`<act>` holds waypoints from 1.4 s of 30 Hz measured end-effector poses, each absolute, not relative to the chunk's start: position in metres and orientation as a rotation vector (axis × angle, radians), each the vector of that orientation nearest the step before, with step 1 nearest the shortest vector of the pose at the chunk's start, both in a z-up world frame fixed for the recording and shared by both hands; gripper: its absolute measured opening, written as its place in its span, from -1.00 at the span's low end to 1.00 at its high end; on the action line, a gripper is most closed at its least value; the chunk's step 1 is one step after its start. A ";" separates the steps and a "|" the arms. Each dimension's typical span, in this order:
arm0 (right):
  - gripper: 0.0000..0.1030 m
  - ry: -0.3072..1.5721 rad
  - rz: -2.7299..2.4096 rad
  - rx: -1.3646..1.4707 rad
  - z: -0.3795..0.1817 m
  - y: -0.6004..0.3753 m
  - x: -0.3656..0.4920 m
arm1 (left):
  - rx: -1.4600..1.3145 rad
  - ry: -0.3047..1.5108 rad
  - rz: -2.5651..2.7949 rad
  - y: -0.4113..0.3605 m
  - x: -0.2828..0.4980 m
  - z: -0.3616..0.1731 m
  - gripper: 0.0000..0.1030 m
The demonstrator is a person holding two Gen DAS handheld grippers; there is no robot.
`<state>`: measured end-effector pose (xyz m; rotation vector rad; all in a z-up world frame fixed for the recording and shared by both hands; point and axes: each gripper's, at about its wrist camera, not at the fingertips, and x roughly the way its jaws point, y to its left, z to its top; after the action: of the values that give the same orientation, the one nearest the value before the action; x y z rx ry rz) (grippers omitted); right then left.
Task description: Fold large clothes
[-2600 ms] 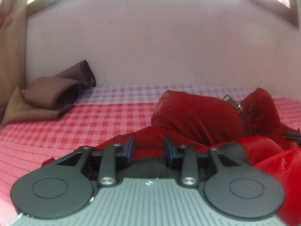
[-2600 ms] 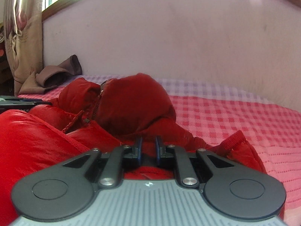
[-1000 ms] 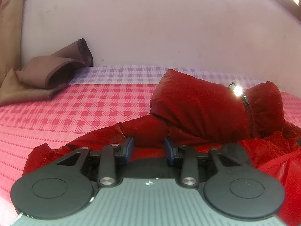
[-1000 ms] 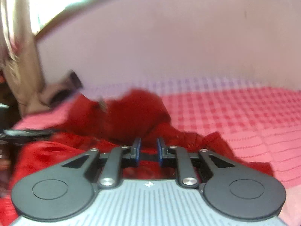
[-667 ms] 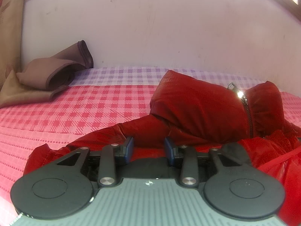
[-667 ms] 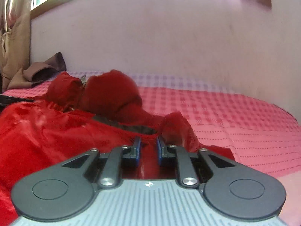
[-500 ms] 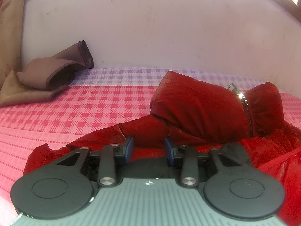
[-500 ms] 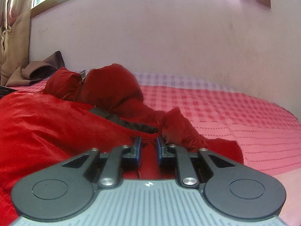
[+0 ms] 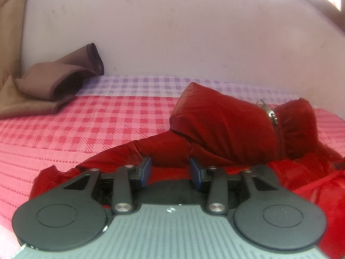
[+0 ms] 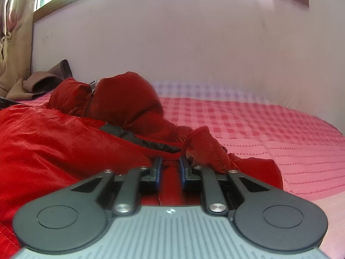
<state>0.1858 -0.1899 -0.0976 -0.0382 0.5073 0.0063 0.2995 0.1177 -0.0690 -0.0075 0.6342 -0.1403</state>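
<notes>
A red jacket (image 9: 226,125) lay spread on the bed (image 9: 86,129), which carried a pink and red checked cover, the garment's hood end bunched toward the far edge of the bed by the pale wall (image 9: 194,32). A metal zipper pull (image 9: 270,113) showed at the collar, between the two puffed halves of the hood. The left claw (image 9: 170,170) was low over the near part of the jacket with its jaws moderately apart and opening; red fabric and a dark lining lay between the blue pads (image 9: 146,169), but the pads did not appear to press on the cloth, though the view there was partly blocked by the claw body. The right claw (image 10: 170,168) stood with its jaws narrow and clamped on a fold of the jacket, near the ribbed red hem and dark lining (image 10: 151,144). A ribbed cuff (image 10: 202,133) rested just beyond the right claw's right finger. A brown folded cloth (image 9: 54,82) sat at the far left corner of the bed, against the wall and well apart from the jacket. A patterned curtain (image 10: 13,32) hung at the left side beneath a wooden window frame (image 10: 60,0).
</notes>
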 end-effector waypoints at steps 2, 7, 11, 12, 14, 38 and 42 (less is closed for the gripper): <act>-0.69 0.502 0.003 -0.045 -0.097 -0.189 0.184 | 0.024 0.620 -0.129 0.116 0.291 -0.062 -0.07; -0.69 0.494 0.007 -0.027 -0.096 -0.193 0.182 | 0.079 0.461 -0.034 0.120 0.250 -0.028 0.60; -0.69 0.488 0.007 -0.024 -0.096 -0.193 0.181 | 0.060 0.425 -0.012 0.140 0.224 -0.004 0.72; -0.69 0.487 0.006 -0.024 -0.095 -0.193 0.181 | 0.055 0.433 -0.001 0.148 0.219 -0.002 0.72; -0.69 0.485 0.006 -0.023 -0.095 -0.193 0.180 | 0.019 0.490 0.002 0.171 0.212 -0.002 0.68; -0.68 0.479 -0.008 -0.045 -0.096 -0.190 0.179 | -0.241 0.771 -0.538 0.280 0.215 -0.084 0.33; -0.68 0.476 -0.017 -0.060 -0.096 -0.187 0.179 | -0.330 0.753 -0.570 0.281 0.208 -0.090 -0.17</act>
<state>0.1787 -0.1869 -0.0960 -0.0601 0.4758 -0.0169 0.2077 0.2807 -0.0903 -0.3304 0.7527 -0.5700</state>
